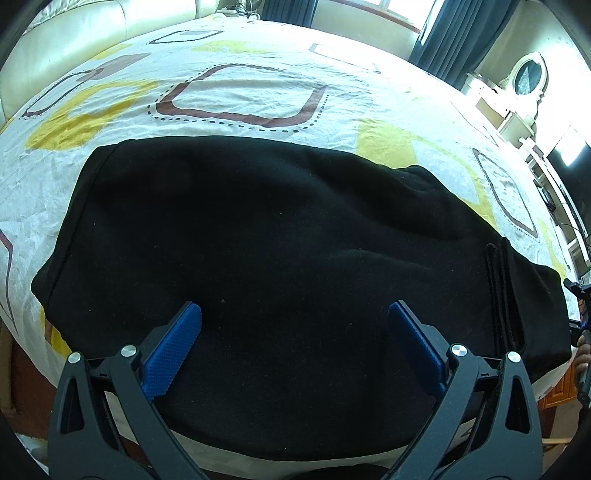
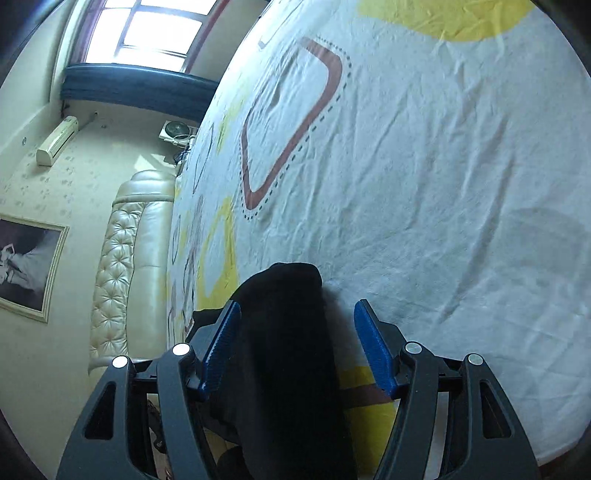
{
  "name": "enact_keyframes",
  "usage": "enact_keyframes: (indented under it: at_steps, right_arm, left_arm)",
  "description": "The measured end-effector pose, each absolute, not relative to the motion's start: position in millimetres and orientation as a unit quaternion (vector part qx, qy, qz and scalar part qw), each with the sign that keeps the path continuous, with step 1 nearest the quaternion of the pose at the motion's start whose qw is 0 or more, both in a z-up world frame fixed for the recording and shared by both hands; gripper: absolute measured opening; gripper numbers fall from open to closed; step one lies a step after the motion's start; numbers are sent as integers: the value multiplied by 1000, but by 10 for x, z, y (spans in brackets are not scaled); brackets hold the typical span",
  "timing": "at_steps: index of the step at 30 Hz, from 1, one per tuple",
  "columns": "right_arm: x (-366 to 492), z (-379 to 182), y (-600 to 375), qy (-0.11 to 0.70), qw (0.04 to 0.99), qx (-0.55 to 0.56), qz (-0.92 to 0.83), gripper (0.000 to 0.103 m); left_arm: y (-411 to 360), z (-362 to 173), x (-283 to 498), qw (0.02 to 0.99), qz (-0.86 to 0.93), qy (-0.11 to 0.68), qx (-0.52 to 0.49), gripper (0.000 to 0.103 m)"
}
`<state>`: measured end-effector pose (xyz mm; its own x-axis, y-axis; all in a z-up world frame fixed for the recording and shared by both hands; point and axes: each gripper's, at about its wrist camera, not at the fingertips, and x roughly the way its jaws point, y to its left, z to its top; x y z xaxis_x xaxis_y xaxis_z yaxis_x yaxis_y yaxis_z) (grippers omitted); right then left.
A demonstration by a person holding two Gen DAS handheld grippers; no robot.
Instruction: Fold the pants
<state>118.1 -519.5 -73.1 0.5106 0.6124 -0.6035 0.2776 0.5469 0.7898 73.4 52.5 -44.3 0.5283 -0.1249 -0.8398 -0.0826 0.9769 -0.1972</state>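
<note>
Black pants point(image 1: 258, 236) lie folded flat across the near part of the bed sheet point(image 1: 240, 96). Their waistband end point(image 1: 517, 295) is at the right. My left gripper point(image 1: 294, 314) is open and hovers over the near middle of the pants, with nothing between its blue pads point(image 1: 173, 347). In the right wrist view, my right gripper point(image 2: 297, 312) is open with its jaws on either side of an end of the pants point(image 2: 288, 343). That fabric runs between the blue pads point(image 2: 373, 350) without being pinched. The right gripper also shows at the far right edge of the left wrist view point(image 1: 581, 306).
The bed has a white sheet point(image 2: 424, 184) with yellow and brown shapes. A cream padded headboard point(image 2: 122, 258) stands at one end. A white dresser with an oval mirror point(image 1: 528, 77), dark curtains point(image 1: 436, 40) and a window point(image 2: 147, 29) surround the bed.
</note>
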Motion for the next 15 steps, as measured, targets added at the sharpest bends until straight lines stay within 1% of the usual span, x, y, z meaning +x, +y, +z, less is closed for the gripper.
enact_keyframes:
  at_steps: [1,2,4,7,10,11,12,15]
  right_arm:
    - [1201,-752,-5165,482,740,456,115,50]
    - [1227,-761,-5134,482,742,449,124,28]
    - [1262,-790,-5088,493,751,424,118,25]
    - [1245,-771,-5079,489,753,425,118,25]
    - [1187,-805,-5120,490,733,454,126,37]
    - [1148,-815,-5116,494,726,460,132,43]
    - [1100,-816,-5099,498,721,461,140,47]
    - [901,-813,-5013,513,708,454,169,56]
  left_arm:
    - [513,-444,730,868,-12,485,-104,101]
    - [507,-446,728,868,-11,485,-101,101]
    - [498,-449,724,869,-10,485,-97,101]
    - [497,-454,723,869,-9,485,-94,101]
    - [492,-453,719,869,-10,485,-94,101]
    - [492,-454,719,869,-10,485,-94,101]
    - [495,-455,718,869,-10,485,-94,101]
    - [495,-452,711,869,-10,485,-96,101]
